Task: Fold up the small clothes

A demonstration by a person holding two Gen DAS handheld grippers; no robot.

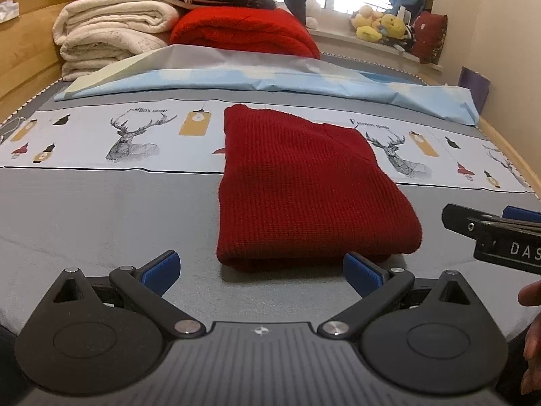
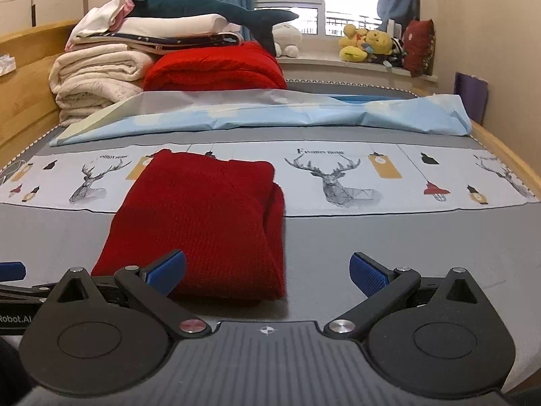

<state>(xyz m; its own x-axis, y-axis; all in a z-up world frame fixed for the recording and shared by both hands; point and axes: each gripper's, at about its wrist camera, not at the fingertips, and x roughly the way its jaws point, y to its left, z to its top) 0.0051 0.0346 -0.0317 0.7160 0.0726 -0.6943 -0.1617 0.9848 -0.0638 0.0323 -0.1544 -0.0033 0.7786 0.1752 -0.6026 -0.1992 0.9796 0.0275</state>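
Observation:
A dark red knit garment lies folded into a neat rectangle on the grey bed sheet; it also shows in the right wrist view. My left gripper is open and empty, just short of the garment's near edge. My right gripper is open and empty, at the garment's near right corner, its left finger in front of the cloth. The right gripper's side shows at the right of the left wrist view.
A deer-print band crosses the sheet. Behind lie a light blue folded sheet, a bright red blanket and stacked cream blankets. Plush toys sit on the window sill. Wooden bed rails run along both sides.

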